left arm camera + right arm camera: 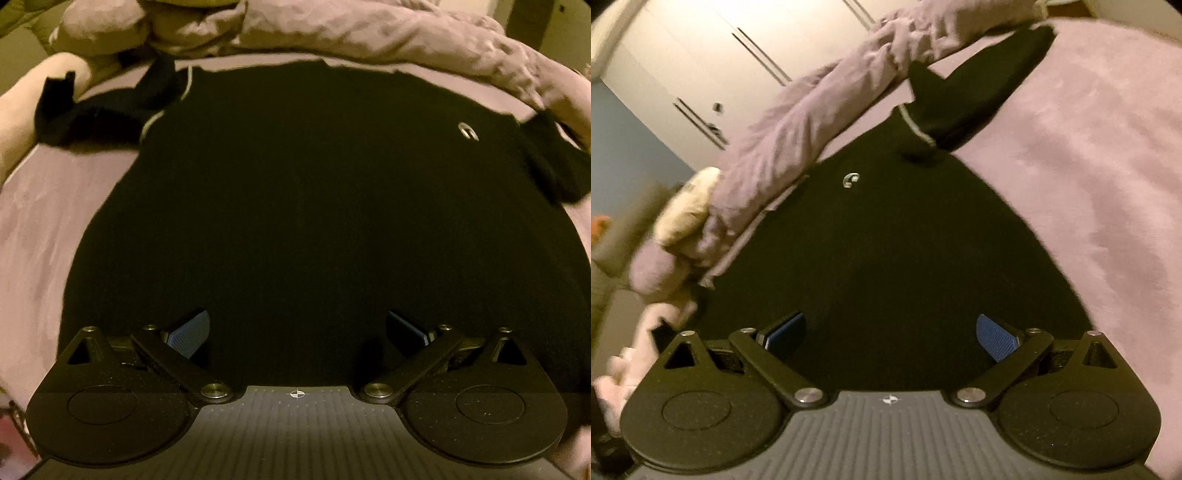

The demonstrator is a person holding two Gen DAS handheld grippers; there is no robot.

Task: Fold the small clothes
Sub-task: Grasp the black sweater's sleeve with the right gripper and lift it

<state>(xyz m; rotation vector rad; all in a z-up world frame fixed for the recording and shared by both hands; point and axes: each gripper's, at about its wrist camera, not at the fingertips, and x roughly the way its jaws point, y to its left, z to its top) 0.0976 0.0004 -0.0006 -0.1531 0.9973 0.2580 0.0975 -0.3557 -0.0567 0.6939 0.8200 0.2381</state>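
A black T-shirt (295, 192) lies spread flat on a pink bed sheet (44, 221), with a small white logo (468, 132) on its chest and sleeves out to the left and right. My left gripper (297, 332) is open and empty, just above the shirt's near hem. In the right wrist view the same shirt (886, 258) fills the middle, with its logo (850, 180) and a sleeve (979, 99) beyond. My right gripper (890, 338) is open and empty over the shirt's near edge.
A bunched pink duvet (369, 29) lies along the far side of the bed, also in the right wrist view (798, 122). A pale pillow (22, 122) sits at the left. White wardrobe doors (720, 55) stand beyond the bed.
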